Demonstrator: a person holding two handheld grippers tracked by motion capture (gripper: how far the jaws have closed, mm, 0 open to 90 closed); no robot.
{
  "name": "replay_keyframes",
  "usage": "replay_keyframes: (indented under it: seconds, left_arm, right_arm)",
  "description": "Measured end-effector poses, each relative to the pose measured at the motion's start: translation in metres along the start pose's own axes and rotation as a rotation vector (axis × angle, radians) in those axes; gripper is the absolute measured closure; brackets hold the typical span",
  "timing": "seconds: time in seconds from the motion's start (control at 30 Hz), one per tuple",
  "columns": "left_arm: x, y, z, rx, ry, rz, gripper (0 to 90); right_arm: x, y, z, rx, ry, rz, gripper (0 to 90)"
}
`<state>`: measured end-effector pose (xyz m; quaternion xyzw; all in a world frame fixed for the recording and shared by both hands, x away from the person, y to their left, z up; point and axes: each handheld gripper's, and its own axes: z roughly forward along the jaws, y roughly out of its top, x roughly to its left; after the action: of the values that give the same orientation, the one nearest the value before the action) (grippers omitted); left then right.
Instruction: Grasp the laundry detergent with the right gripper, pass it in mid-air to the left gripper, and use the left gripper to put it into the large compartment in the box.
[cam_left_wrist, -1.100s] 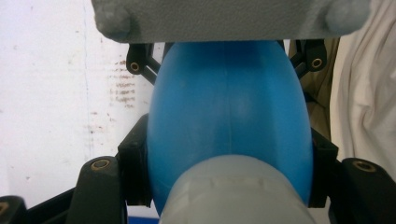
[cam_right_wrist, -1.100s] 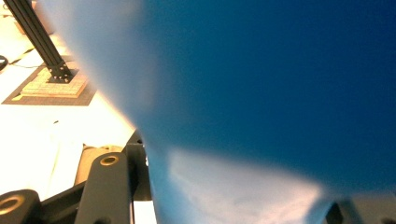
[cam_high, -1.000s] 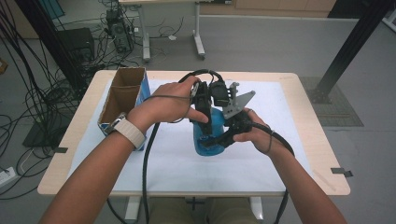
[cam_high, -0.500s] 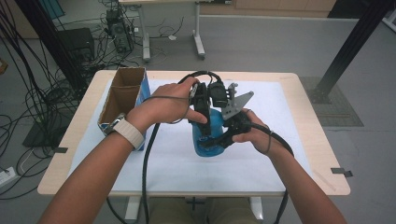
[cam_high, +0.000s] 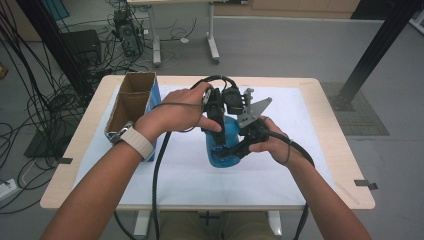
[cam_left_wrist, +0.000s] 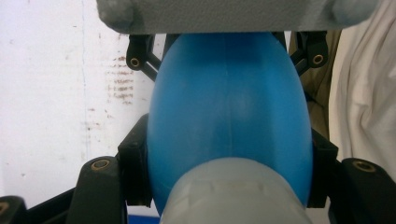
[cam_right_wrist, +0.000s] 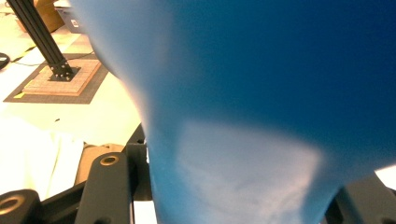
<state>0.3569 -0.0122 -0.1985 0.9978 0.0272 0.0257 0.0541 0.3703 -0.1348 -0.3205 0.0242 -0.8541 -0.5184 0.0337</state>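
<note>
A blue bottle (cam_high: 223, 146) stands in the middle of the white sheet (cam_high: 180, 175) on the table, held between both hands. My left gripper (cam_high: 216, 111) comes down on its upper part from the left and is shut on it. In the left gripper view the blue bottle (cam_left_wrist: 229, 102) bulges between the black pads (cam_left_wrist: 134, 172), with a pale cap (cam_left_wrist: 233, 196) nearest the camera. My right gripper (cam_high: 243, 141) is shut on the bottle's side from the right. In the right gripper view the blue bottle (cam_right_wrist: 261, 93) sits between the black fingers (cam_right_wrist: 112, 186).
An open cardboard box (cam_high: 131, 102) with a blue side stands at the table's left edge. The wooden table rim (cam_high: 330, 125) borders the sheet. Thick black cables (cam_high: 159, 170) trail from both grippers toward the near edge. A black post (cam_high: 372, 55) rises from the floor at the right.
</note>
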Motion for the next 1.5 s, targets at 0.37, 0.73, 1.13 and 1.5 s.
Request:
replay_keyframes:
  seconds: [0.37, 0.73, 1.13, 1.5]
  left_arm:
    - [0.0003, -0.0008, 0.0001, 0.000, -0.001, -0.005, 37.4]
    - [0.0001, -0.0009, 0.0000, -0.001, 0.000, -0.008, 37.4]
    - [0.0003, -0.0016, -0.0003, -0.002, -0.001, -0.010, 37.5]
    - [0.0004, -0.0023, -0.0006, -0.002, -0.003, -0.013, 37.4]
  right_arm:
    - [-0.0002, 0.0000, 0.0004, 0.000, 0.001, 0.001, 42.7]
    - [-0.0004, 0.0002, 0.0003, 0.001, 0.001, -0.002, 42.7]
    - [-0.0004, 0.0006, 0.0005, 0.001, 0.003, -0.001, 42.7]
    - [-0.0005, 0.0010, 0.0011, 0.002, 0.005, -0.002, 42.6]
